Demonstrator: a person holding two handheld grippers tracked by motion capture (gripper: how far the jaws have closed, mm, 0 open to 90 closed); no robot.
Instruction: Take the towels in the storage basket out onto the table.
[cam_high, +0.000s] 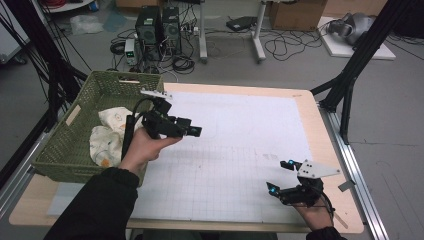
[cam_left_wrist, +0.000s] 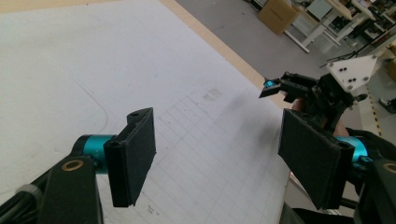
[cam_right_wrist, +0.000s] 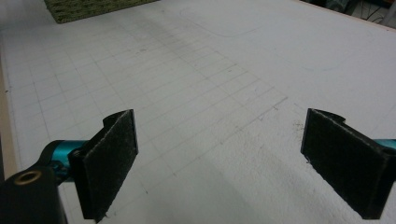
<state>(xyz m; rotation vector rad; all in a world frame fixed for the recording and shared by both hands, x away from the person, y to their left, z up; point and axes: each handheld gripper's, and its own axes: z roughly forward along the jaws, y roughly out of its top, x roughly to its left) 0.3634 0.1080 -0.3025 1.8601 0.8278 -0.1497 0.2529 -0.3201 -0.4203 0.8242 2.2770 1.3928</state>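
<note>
A green woven basket (cam_high: 60, 145) stands at the table's left and holds two cream cloths with orange print (cam_high: 106, 145). My left gripper (cam_high: 192, 131) hovers just right of the basket above the white grid mat (cam_high: 240, 150), pointing right. Its jaws are open with nothing between them (cam_left_wrist: 219, 154). My right gripper (cam_high: 279, 176) rests low at the table's front right, aimed toward the basket. It is open too and holds nothing (cam_right_wrist: 224, 163). The left gripper view also catches the right gripper (cam_left_wrist: 280, 88) farther off. A corner of the basket (cam_right_wrist: 88, 7) shows in the right gripper view.
The wooden table edge (cam_high: 330, 145) runs along the right of the mat. Black frame legs (cam_high: 350, 85) stand beside the table at right and left. Computer towers (cam_high: 160, 25), cables and a cardboard box (cam_high: 295, 12) lie on the floor beyond.
</note>
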